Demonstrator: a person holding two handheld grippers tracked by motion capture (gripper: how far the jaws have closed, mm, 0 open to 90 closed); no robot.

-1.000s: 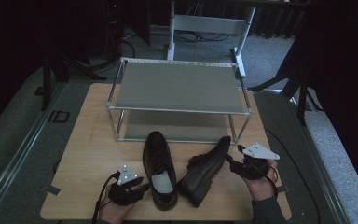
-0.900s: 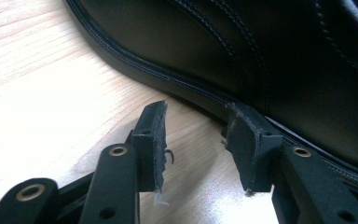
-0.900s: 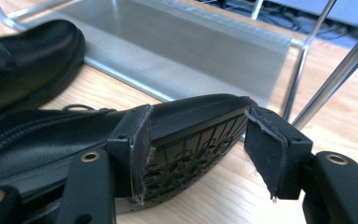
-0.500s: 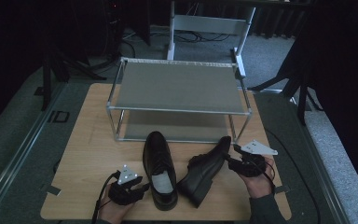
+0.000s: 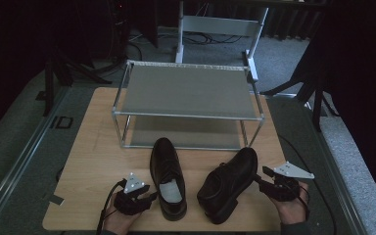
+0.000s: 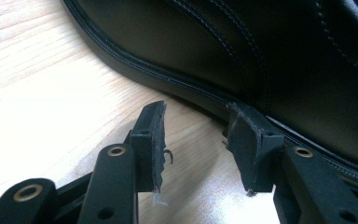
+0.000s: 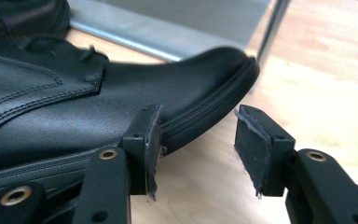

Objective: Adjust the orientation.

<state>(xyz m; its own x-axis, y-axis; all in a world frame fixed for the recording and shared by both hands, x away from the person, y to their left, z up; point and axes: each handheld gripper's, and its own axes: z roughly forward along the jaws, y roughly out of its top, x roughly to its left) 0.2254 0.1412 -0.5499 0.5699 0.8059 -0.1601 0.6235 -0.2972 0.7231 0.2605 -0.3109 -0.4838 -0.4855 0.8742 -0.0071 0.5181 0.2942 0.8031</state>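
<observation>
Shoes sit side by side on the wooden table (image 5: 93, 147), in front of a two-tier metal rack (image 5: 186, 93). The left shoe (image 5: 167, 176) stands upright with its toe toward the rack and its opening facing up. The right shoe (image 5: 227, 183) lies angled, toe pointing toward the rack's right front leg, heel near the table's front edge.

The left gripper (image 5: 147, 199) rests low at the table's front, just beside the left shoe's heel end. In the left gripper view its jaws are spread apart over bare wood, the right-hand pad (image 6: 247, 144) close against the shoe's welt (image 6: 177, 77), with nothing clamped between them; they have just been easing wider.

The right gripper (image 5: 264, 178) sits at the outer side of the right shoe, carried by a hand (image 5: 291, 205) at the table's front right. In the right gripper view its jaws stand apart with only table between them; the left-hand pad (image 7: 151, 140) lies right by the shoe's sole edge (image 7: 205, 116), while the other pad is clear of it. These jaws have just been closing, and the shoe is not gripped
</observation>
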